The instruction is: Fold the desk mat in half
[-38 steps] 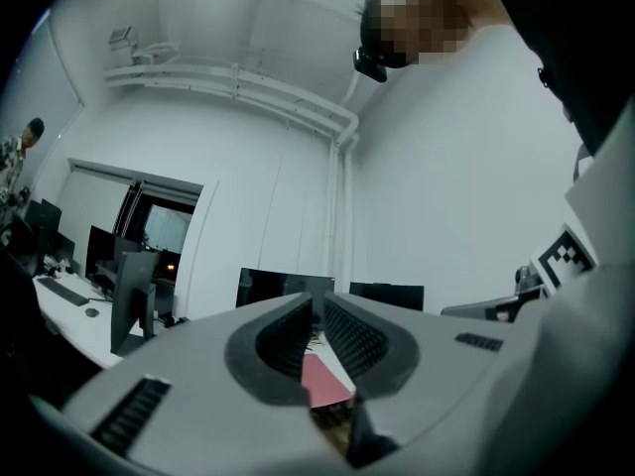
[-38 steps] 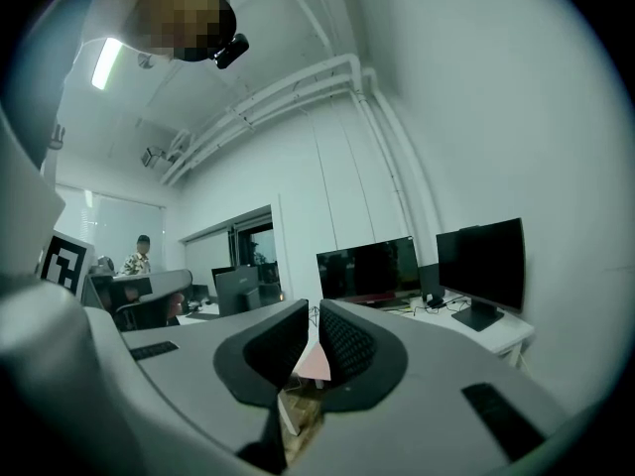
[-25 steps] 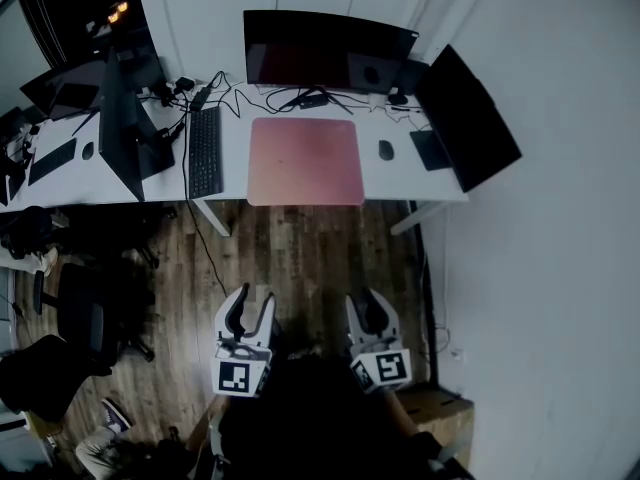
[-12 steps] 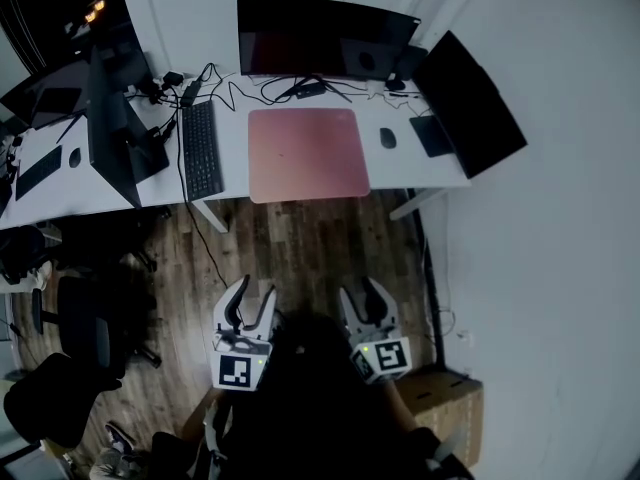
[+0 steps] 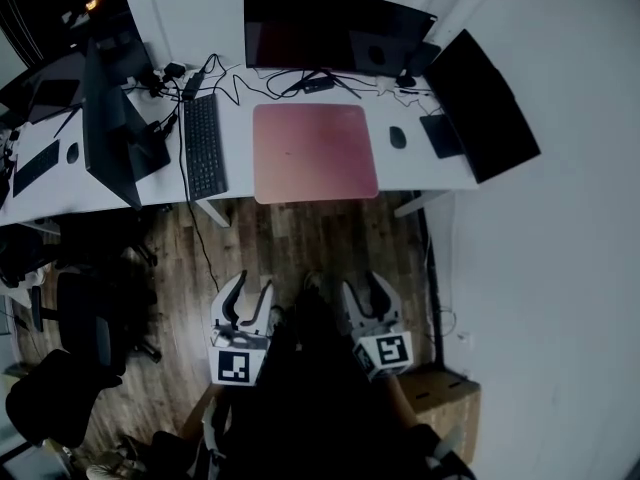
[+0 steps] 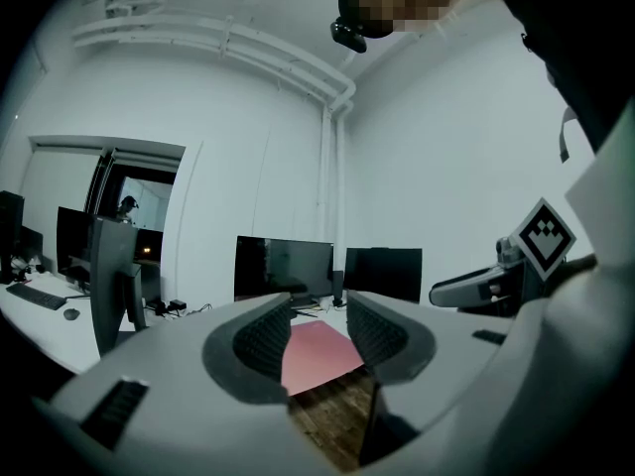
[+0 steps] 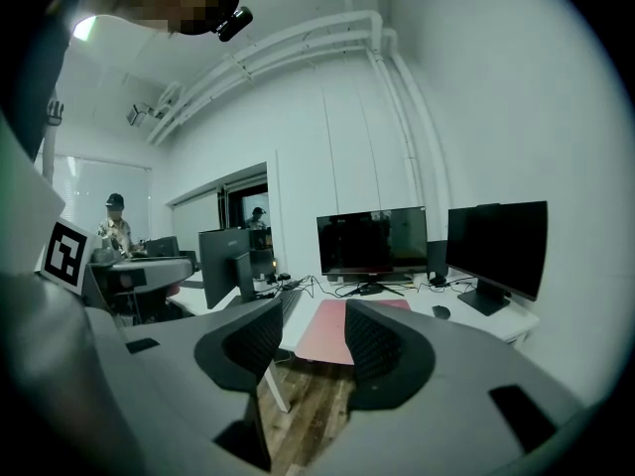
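The desk mat [image 5: 315, 153] is a pink sheet lying flat and unfolded on the white counter [image 5: 238, 158]. Its near edge runs along the counter's front edge. It sits in front of the wide dark monitor [image 5: 335, 33], with a black keyboard [image 5: 203, 148] just beside it on the left and a mouse [image 5: 398, 138] near its right side. A second monitor [image 5: 480, 108] stands angled at the counter's right end, and cables [image 5: 300, 90] trail along the back by the wall.

Both tools hang low in the head view over the wood floor [image 5: 310, 238], well apart from the counter and pointing toward it. The left tool [image 5: 248, 293] has its jaws apart, with nothing between them. In the left gripper view the mat [image 6: 319, 350] shows far off through the gap. The right tool [image 5: 368, 293] also stands with its jaws apart. They have just been opening, and they hold nothing. In the right gripper view the mat [image 7: 322, 337] shows in the distance between them.

A dark chair [image 5: 80, 318] stands on the floor at the left.
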Available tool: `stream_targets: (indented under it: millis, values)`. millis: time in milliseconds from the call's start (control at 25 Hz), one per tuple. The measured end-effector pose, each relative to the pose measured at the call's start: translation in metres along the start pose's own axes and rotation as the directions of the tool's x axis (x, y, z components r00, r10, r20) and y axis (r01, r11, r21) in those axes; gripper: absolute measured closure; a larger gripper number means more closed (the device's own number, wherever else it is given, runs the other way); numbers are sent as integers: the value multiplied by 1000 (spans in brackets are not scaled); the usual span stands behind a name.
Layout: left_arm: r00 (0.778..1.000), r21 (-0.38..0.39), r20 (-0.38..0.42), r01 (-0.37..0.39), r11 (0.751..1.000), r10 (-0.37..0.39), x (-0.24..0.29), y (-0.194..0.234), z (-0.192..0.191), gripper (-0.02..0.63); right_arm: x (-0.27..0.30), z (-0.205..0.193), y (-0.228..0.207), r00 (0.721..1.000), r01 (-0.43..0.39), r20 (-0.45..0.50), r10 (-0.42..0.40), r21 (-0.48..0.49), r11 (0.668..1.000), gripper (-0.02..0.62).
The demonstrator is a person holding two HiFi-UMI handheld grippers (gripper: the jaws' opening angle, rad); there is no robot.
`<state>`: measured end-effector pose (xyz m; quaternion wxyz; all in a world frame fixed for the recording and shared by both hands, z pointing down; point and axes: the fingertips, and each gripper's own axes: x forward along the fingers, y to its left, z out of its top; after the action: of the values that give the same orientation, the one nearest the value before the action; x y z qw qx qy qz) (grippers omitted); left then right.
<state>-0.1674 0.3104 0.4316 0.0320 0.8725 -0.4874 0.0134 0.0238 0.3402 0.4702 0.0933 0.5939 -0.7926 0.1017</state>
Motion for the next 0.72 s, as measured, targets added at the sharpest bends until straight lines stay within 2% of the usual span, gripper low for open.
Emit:
stream_targets:
  millis: [120,320,640,720]
  values:
    - [1000,32,-27,-3,999,4,16,5,-6,437,21,2,-4,999,-28,-42,29,16,999,419]
    - [994,81,-109,38,996,-29,50,8,-24,437,58,0,-22,992,-69,-107,62,-61,996,419]
    - [973,72,-227,47,996,-30,127,4,-49,433,123,-5,-71,968,-168,-213,136,-142,975,419]
    - [971,94,-240,37,995,-14,146,2,-51,433,136,-7,-85,958,-197,-246,150,-180,964,419]
